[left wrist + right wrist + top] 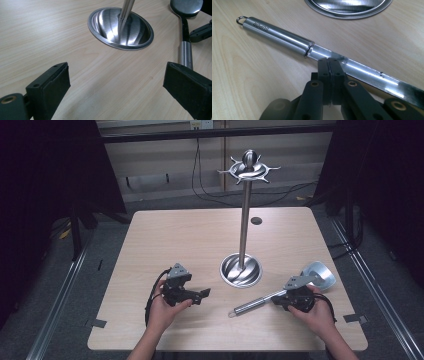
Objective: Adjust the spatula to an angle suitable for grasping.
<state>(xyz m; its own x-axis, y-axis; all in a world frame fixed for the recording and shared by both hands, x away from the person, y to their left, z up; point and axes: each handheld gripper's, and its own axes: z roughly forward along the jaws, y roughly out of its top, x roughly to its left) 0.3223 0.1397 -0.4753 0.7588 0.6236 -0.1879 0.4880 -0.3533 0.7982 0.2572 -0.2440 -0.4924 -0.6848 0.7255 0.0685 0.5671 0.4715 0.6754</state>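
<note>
A steel ladle (pixel 257 303) lies flat on the wooden table (pixel 175 235), its hanging ring toward the left and its bowl (pixel 320 275) at the right. My right gripper (pixel 276 301) is shut, its tips (pixel 329 61) resting against the near edge of the ladle's (pixel 279 35) flat shaft with nothing between the pads. A tall steel utensil stand (pixel 244 220) rises from a round dished base (pixel 241 270), with a crown of hooks (pixel 248 169) on top. My left gripper (pixel 202 296) is open just left of the base (pixel 120 30), and its jaws (pixel 117 77) are spread wide over bare wood.
A small round hole (pixel 256 220) sits in the tabletop behind the stand. Tape marks (pixel 96 323) lie near the front corners. Dark curtains, cables and floor rails surround the table. Bare wood stretches across the left and far parts.
</note>
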